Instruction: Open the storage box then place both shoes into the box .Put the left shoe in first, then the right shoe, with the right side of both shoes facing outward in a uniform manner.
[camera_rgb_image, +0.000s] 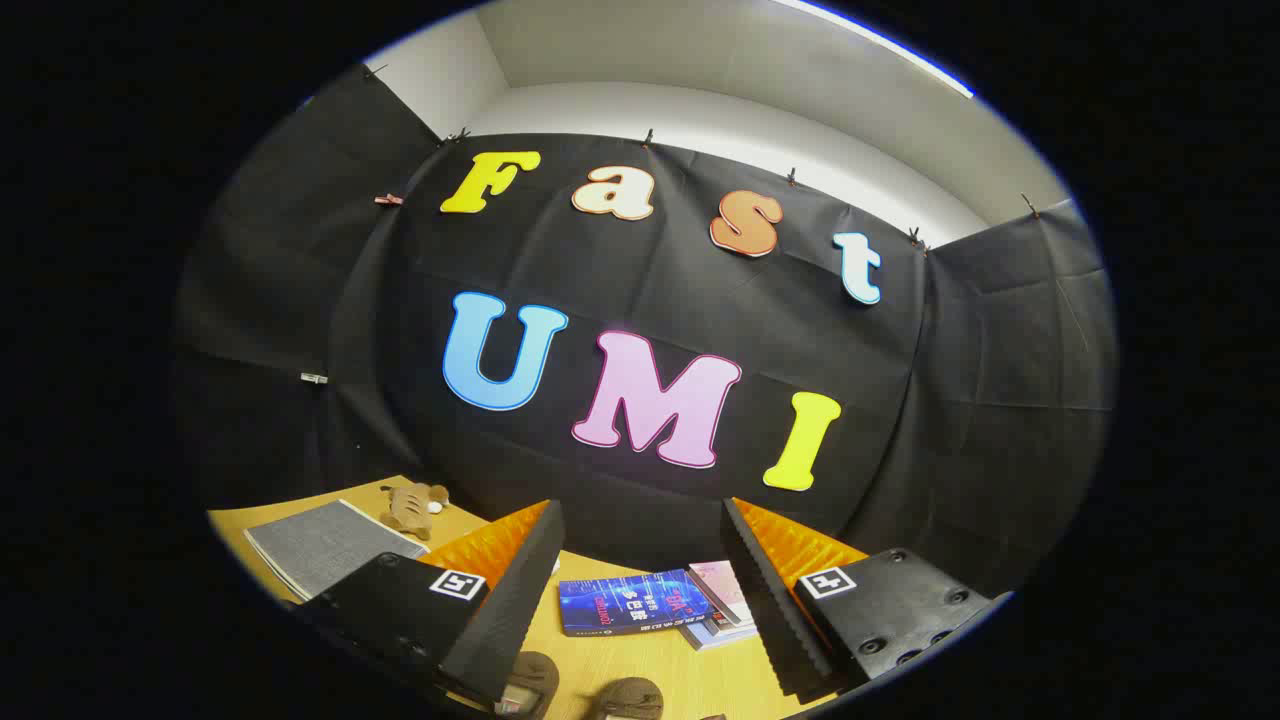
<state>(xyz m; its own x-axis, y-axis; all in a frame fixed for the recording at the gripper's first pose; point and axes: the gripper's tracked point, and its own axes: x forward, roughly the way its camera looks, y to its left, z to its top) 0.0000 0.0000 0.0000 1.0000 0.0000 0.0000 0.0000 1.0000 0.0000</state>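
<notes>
Gripper (640, 600) held high, fingers spread, nothing between. Shoes (625, 695) just below fingertips on bench (690, 680). Storage box unseen; judgement: tilt down, locate box lid first.

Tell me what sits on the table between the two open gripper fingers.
In the gripper view, the open gripper frames a blue book atop a small stack on the wooden table. Nearer, two brown shoes' tops peek up at the fingers' base.
</notes>
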